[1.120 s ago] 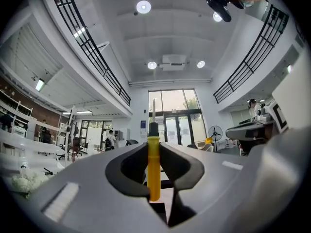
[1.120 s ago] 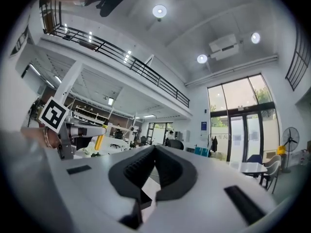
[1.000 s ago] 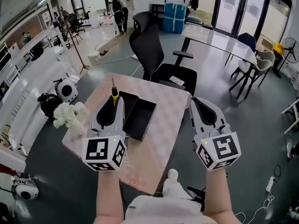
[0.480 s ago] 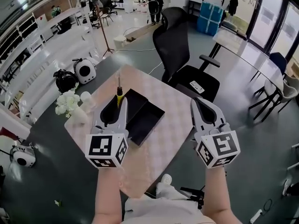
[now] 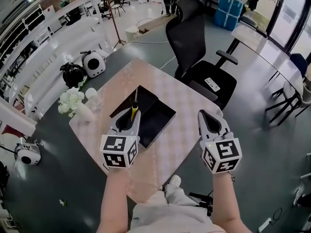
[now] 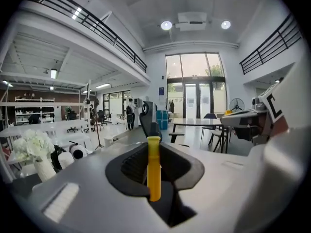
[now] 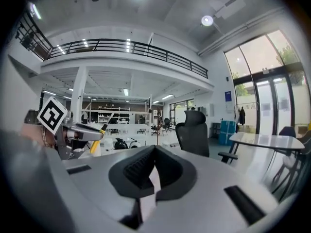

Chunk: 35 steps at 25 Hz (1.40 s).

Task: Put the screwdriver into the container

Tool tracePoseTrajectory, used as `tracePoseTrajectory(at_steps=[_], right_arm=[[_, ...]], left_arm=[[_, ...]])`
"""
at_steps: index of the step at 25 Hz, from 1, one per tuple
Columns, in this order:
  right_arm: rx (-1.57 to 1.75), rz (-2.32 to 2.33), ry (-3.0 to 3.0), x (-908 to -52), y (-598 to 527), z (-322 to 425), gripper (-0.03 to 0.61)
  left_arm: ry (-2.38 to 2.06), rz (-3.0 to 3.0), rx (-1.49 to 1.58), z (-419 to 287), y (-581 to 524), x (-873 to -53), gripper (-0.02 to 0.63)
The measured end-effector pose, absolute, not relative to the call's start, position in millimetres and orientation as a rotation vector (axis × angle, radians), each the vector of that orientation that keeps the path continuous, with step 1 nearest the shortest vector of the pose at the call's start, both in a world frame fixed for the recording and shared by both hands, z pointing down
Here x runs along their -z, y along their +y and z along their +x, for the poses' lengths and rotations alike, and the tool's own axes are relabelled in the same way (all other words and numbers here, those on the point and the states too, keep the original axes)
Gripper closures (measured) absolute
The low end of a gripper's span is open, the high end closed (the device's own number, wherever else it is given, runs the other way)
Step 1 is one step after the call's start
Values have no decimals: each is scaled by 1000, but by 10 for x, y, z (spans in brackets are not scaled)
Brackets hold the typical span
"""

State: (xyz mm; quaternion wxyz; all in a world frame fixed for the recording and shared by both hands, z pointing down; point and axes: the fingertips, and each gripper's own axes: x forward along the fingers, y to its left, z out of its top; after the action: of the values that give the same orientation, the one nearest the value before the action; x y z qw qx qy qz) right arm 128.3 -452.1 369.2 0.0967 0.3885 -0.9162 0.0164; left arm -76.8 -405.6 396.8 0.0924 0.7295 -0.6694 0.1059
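In the head view my left gripper (image 5: 132, 114) is shut on a screwdriver (image 5: 134, 108) with a yellow handle. Its dark shaft points away from me over the black container (image 5: 158, 121), an open box on the pink checked table (image 5: 184, 106). A flat black lid (image 5: 146, 95) lies against the box's far left side. In the left gripper view the yellow handle (image 6: 153, 171) stands upright between the pads of the left gripper (image 6: 153, 147). My right gripper (image 5: 204, 114) hovers off to the right of the box, shut and holding nothing; the right gripper view shows its pads (image 7: 141, 171) meeting.
A white vase of flowers (image 5: 73, 103) stands at the table's left corner. A black office chair (image 5: 194, 38) is behind the table. White round devices (image 5: 93, 62) and a black bag (image 5: 73, 74) sit on the floor to the left.
The left gripper with the screwdriver has come right, so the shaft is now over the black container instead of left of it. The right gripper holds its place beside it.
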Motion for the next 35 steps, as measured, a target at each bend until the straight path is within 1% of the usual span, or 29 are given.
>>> tracePoseTrajectory(at_steps=[12,21,29,35], right_arm=[[-293,1134,-2519,-4706,-4359,1380,574],[-314,1110,-2466,-4888,-4337,1398,574],[-311,1092,-2448,-4932,-4415,1427,574],[-330,1101,-2439,-4961,-4468,1470,574]], left_arm=[[-1596,1945,-591,-669,-4198,-5492,532],[-1331,1808,-780,-515,-4379,-6135,532],[-1206,1643,-954,-500,-4468,-6584,529],[-1184,1615,-994,-500,-4484,-6670,529]])
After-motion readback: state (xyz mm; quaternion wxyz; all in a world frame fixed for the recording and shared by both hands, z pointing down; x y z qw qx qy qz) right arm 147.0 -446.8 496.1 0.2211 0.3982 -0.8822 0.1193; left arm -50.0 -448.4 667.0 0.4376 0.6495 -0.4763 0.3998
